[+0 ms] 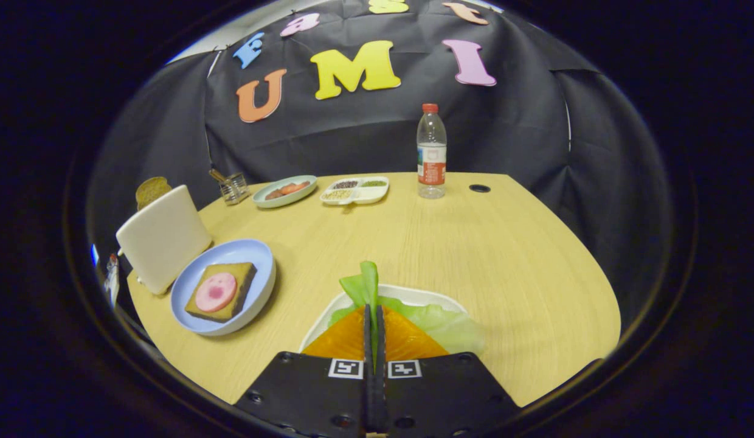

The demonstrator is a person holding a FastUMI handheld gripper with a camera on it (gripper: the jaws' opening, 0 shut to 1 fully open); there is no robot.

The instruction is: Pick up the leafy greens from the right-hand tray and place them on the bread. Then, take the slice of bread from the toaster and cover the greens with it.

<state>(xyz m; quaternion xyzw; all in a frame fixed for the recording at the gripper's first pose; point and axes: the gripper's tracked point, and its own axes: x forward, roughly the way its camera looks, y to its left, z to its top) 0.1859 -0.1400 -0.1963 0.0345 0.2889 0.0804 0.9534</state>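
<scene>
We record the gripper [374, 313] with both fingers [368, 331] pinched tight on a leaf of the leafy greens [368, 283], which stands up between them over the white tray [413, 295]. More greens lie in that tray. To the left, the bread [222, 292] with a pink slice on top sits on the blue plate [255, 252]. The toaster [163, 238] beside it holds a bread slice [152, 190].

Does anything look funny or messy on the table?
Nothing is spilled or broken. The gripper is shut on a lettuce leaf, pinching it upright over the white tray. A bread slice pokes out of the toaster, as it should.
</scene>
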